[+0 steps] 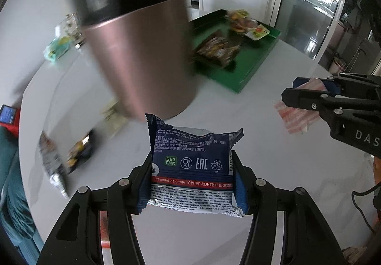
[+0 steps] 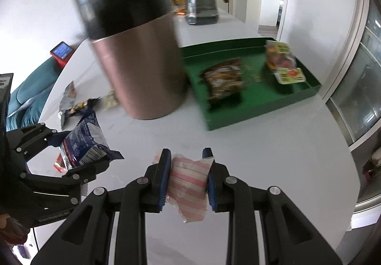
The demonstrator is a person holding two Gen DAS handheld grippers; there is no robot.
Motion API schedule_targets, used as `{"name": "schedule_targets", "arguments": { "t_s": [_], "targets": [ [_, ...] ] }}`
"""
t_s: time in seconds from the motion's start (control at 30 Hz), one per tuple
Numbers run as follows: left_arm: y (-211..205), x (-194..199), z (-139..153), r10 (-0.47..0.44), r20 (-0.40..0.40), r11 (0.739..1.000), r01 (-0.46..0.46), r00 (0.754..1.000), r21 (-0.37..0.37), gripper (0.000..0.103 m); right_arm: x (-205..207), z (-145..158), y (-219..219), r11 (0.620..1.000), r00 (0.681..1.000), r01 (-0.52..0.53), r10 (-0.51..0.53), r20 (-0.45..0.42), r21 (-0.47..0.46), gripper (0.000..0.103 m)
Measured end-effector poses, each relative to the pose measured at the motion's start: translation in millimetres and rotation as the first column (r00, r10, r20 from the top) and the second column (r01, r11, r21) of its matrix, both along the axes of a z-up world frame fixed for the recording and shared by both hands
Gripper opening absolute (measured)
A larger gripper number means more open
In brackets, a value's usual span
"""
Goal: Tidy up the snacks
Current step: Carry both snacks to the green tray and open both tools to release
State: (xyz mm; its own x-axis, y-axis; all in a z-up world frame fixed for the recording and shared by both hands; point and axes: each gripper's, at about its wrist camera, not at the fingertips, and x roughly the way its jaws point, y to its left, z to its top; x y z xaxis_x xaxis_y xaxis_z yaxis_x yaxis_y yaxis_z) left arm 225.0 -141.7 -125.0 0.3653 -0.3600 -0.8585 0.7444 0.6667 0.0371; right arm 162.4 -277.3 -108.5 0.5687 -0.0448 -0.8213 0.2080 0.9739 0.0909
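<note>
Above the bench (image 1: pixel 250 107) my left tool (image 1: pixel 191 184) clamps a light, crinkly blue cookie pack (image 1: pixel 193 157) by its sides; my right tool (image 2: pixel 187 179) clamps a soft striped wrapper (image 2: pixel 190 184).

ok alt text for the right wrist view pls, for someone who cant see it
The right hand-held gripper is shut on a pink-and-white striped packet above a white table. To its left, the left hand-held gripper grips a dark blue snack pack. Behind stand a rose-coloured canister with a black lid and a green tray holding three snack packets.
</note>
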Motion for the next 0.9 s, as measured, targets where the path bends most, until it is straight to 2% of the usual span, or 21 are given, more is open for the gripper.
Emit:
{"name": "schedule_targets", "arguments": {
  "t_s": [0.17, 0.4, 0.53, 0.67, 0.9],
  "targets": [
    [-64, -6, 4, 0.024, 0.007, 1.0, -0.024, 1.0, -0.001, 0.051, -8, 9, -66, 1.0, 1.0, -0.022, 0.022, 0.003, -0.011, 0.0],
    [-142, 5, 14, 0.125, 0.034, 0.992, -0.124, 0.992, -0.018, 0.052, 6, 20, -147, 0.996, 0.997, -0.072, 0.072, 0.011, -0.053, 0.0],
    [-174, 25, 19, 0.219, 0.036, 0.976, -0.218, 0.975, -0.029, 0.052, 26, 28, -182, 0.992, 0.994, -0.103, 0.105, 0.016, -0.077, 0.0],
    [-200, 45, 19, 0.293, 0.069, 0.956, -0.293, 0.954, -0.004, 0.052, 53, 31, -204, 0.989, 0.991, -0.129, 0.131, 0.022, -0.073, 0.0],
    [-219, 96, 14, 0.39, 0.092, 0.919, -0.394, 0.916, 0.029, 0.052, 115, 11, -224, 0.983, 0.984, -0.177, 0.177, -0.004, -0.042, 0.0]
  ]
}}
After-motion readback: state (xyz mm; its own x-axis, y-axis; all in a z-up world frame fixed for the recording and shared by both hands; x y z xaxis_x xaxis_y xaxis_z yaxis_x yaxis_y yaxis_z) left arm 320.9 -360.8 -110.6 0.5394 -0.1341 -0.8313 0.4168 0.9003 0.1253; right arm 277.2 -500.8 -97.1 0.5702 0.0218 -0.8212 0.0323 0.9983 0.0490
